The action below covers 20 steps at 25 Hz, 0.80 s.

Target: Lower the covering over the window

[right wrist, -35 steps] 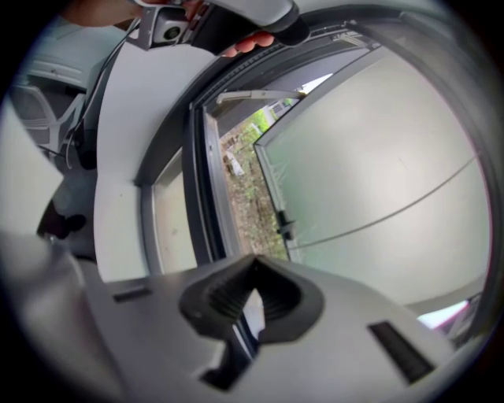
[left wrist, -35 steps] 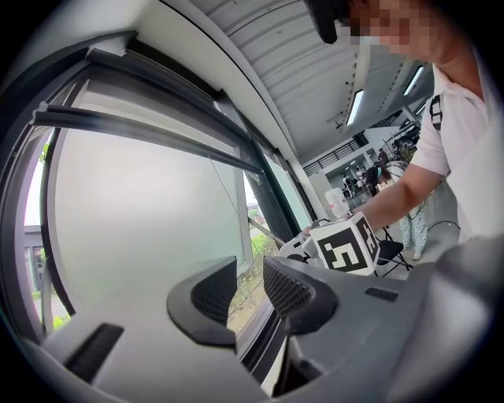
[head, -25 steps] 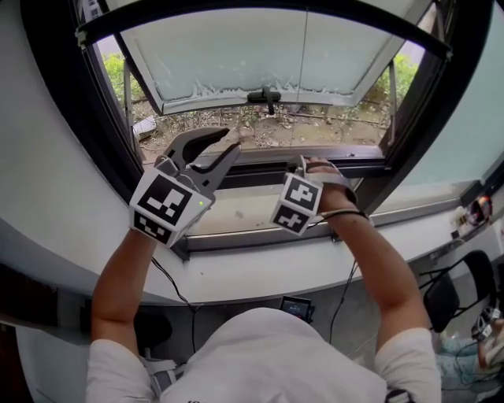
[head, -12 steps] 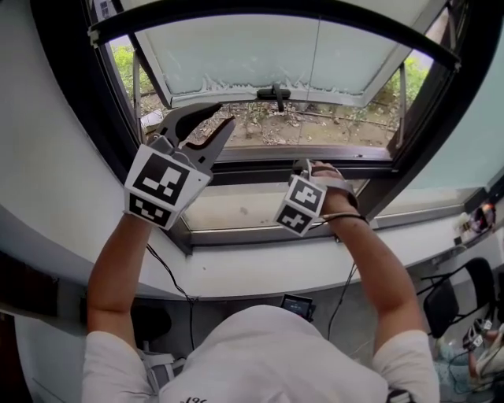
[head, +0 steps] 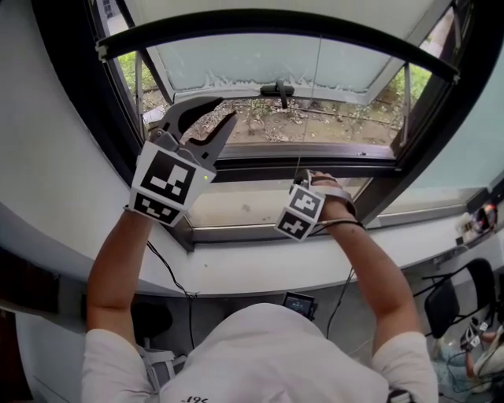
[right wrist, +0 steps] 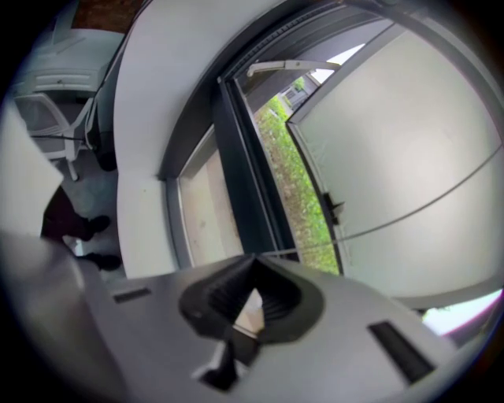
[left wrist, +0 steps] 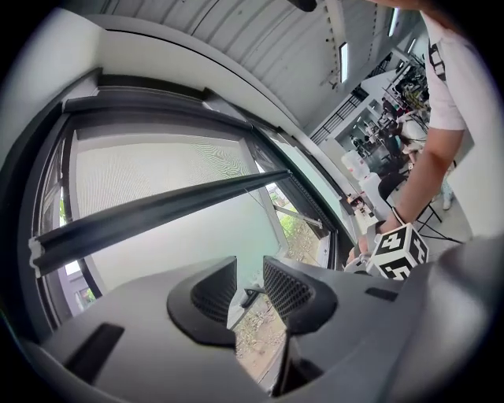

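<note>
The window covering is a pale mesh blind [left wrist: 157, 165] ending in a dark bottom bar [head: 276, 20] that spans the top of the window. A thin cord [head: 309, 110] drops from the bar to my right gripper [head: 303, 183], which is shut on it just above the sill. In the right gripper view the cord [right wrist: 409, 211] runs taut from the closed jaws of my right gripper [right wrist: 250, 271]. My left gripper [head: 224, 110] is raised at the window's left side, open with nothing between its fingers. The left gripper view shows the bar [left wrist: 157, 212] above my left gripper [left wrist: 250, 275].
Behind the blind an outward-tilted window sash [head: 260, 67] with a black handle [head: 281, 88] stands open over ground and plants. A dark frame [head: 299, 153] and white sill [head: 236, 275] lie below. A chair [head: 465, 287] and cables are at the right.
My right gripper has drawn the cord down toward the sill, and the blind's bar has come a little lower. The left gripper has risen slightly, still open.
</note>
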{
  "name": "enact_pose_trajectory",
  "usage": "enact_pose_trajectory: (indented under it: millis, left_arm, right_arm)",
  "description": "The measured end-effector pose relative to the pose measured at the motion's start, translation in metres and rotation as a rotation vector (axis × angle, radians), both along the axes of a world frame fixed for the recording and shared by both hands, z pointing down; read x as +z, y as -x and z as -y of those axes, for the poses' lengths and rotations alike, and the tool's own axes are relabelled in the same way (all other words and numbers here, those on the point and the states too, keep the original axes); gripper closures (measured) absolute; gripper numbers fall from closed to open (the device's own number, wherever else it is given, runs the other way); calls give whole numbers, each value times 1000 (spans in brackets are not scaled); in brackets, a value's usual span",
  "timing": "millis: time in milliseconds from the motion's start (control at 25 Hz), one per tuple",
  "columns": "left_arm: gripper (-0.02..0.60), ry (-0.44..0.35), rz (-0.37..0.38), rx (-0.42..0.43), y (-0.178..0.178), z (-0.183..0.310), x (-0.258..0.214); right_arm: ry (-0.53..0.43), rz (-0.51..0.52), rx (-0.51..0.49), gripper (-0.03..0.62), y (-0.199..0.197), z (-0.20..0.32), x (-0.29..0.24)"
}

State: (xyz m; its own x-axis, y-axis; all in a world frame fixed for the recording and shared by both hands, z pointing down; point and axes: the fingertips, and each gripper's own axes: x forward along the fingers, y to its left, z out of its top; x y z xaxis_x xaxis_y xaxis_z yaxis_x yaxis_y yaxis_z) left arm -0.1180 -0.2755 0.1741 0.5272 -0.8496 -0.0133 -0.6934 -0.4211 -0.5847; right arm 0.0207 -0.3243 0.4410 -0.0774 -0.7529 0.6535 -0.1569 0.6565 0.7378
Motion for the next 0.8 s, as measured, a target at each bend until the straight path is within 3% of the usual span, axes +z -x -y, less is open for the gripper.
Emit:
enact_pose_trajectory:
  millis: [320, 600, 800]
  left_arm:
    - [465, -32, 41, -18, 2, 1, -2]
    - [428, -135, 180, -78, 4, 5, -6]
    - [419, -160, 257, -96, 4, 12, -11]
  right_arm:
    - [19, -8, 7, 571, 2, -4, 17]
    - [16, -24, 11, 571, 0, -6, 25]
    - [21, -37, 5, 571, 0, -9, 30]
